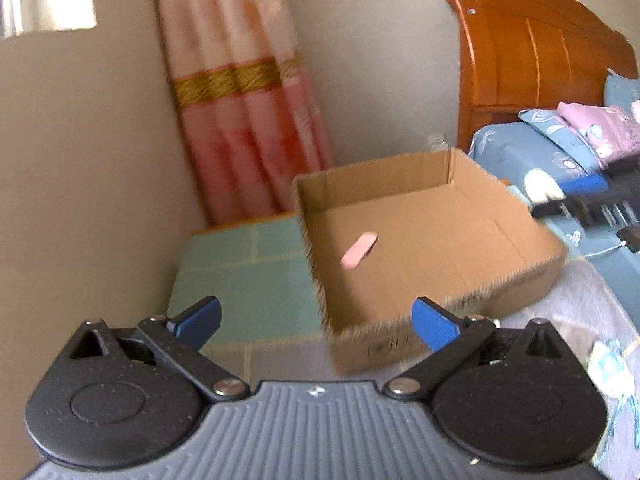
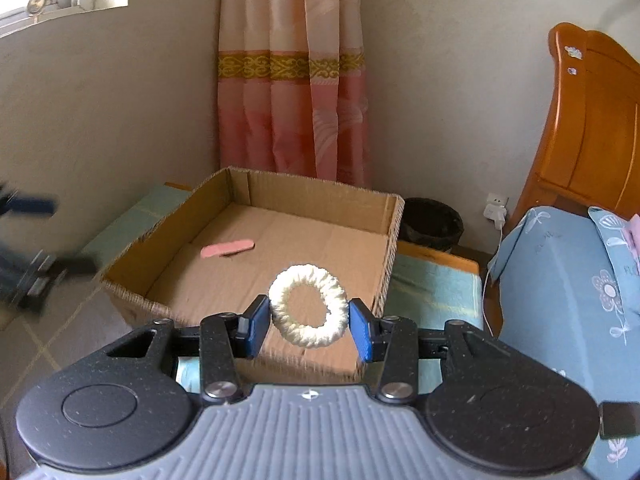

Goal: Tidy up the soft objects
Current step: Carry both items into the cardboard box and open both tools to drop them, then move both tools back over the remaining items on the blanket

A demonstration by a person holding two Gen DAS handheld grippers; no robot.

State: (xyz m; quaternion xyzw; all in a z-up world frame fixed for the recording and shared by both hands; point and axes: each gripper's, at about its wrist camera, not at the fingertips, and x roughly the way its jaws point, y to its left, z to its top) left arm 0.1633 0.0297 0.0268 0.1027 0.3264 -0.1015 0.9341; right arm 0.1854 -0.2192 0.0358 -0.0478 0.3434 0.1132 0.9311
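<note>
Both units same build: left gripper and right gripper have a grey ribbed housing with small white logo, two black speckled round side pods with circular recesses, black linkage arms on silver screws, and blue textured finger pads.

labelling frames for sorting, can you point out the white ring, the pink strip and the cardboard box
white ring [image 2: 307,307]: right wrist view, on the left side of its braided band, between the jaws.
pink strip [image 2: 227,249]: right wrist view, middle of the strip, lying on the box floor.
cardboard box [image 2: 320,196]: right wrist view, on the far wall.
</note>
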